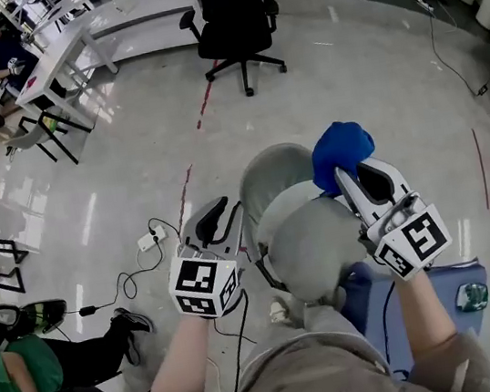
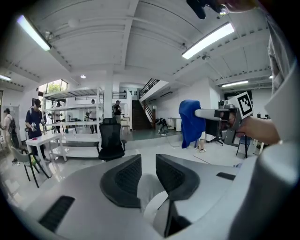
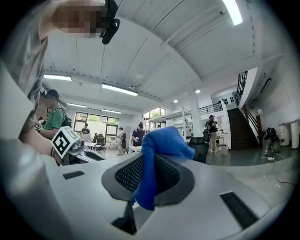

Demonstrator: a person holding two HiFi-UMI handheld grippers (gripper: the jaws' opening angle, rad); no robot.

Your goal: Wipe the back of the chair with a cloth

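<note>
2 grippers up: right hand-held gripper (image 3: 152, 164) clamped on 1 blue cloth (image 3: 161, 140), which bunches above the jaws and hangs down between them. The left hand-held gripper (image 2: 148, 161) is empty, jaws a narrow gap apart. 1 black office chair (image 1: 234, 8) stands on the floor (image 1: 347, 82) well apart from both grippers, at the far side, its top cut off by the frame edge. The grey rounded shape (image 1: 313, 244) just under the grippers is hard to identify, and the people (image 1: 5, 48) by the white table (image 1: 133, 14) are too small to count.
</note>
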